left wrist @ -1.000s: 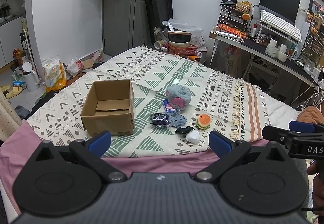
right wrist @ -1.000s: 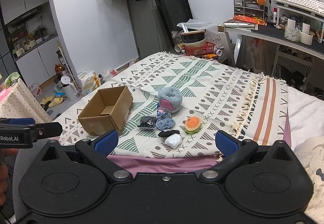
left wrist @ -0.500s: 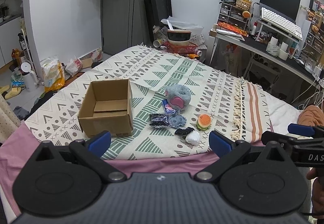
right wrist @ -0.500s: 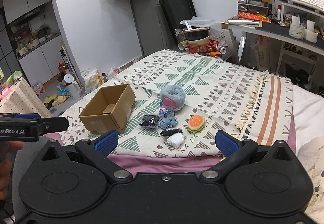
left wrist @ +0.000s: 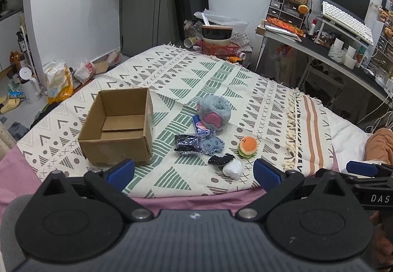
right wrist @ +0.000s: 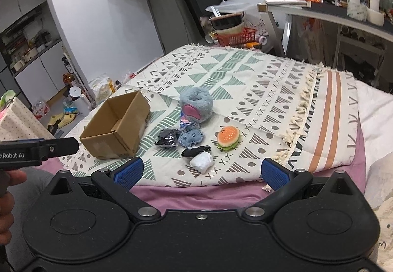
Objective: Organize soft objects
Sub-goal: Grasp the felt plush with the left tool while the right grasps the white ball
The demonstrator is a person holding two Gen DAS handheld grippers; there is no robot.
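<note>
Two views, left wrist first, then right wrist.

Left wrist view, box: open-topped cardboard box (left wrist: 118, 129) on the patterned blanket (left wrist: 221, 80) near its near-left corner, opening up, long axis running toward the far edge; nothing visible inside.
Left wrist view, plush: grey fluffy plush (left wrist: 214, 112) with a pink patch turned toward the near edge, right of the box and apart from it.
Left wrist view, small items: blue packet (left wrist: 197, 124) touching the plush; dark shiny pouch (left wrist: 186, 144) touching a blue felt toy (left wrist: 213, 144); burger toy (left wrist: 248, 146) to their right, apart; black piece (left wrist: 221, 159) touching a white wad (left wrist: 233, 168), nearest the near edge.
Left wrist view, left gripper (left wrist: 194, 171): blue pads spread wide, released, grasping nothing, over the near edge.
Left wrist view, room: bare blanket between box and pouch, and from the burger toy to the fringe (left wrist: 292, 129).

Right wrist view, box (right wrist: 115, 129): long axis slanting toward the far-left corner.
Right wrist view, items: plush (right wrist: 195, 107) behind the felt toy (right wrist: 191, 137) and pouch (right wrist: 167, 138); burger toy (right wrist: 228, 137) alone to the right; white wad (right wrist: 201, 161) beside the near edge.
Right wrist view, right gripper (right wrist: 201, 173): pads wide apart, released, holding nothing.
Right wrist view, edges: the blanket ends just beyond the pads; pink sheet (right wrist: 196, 194) below.
</note>
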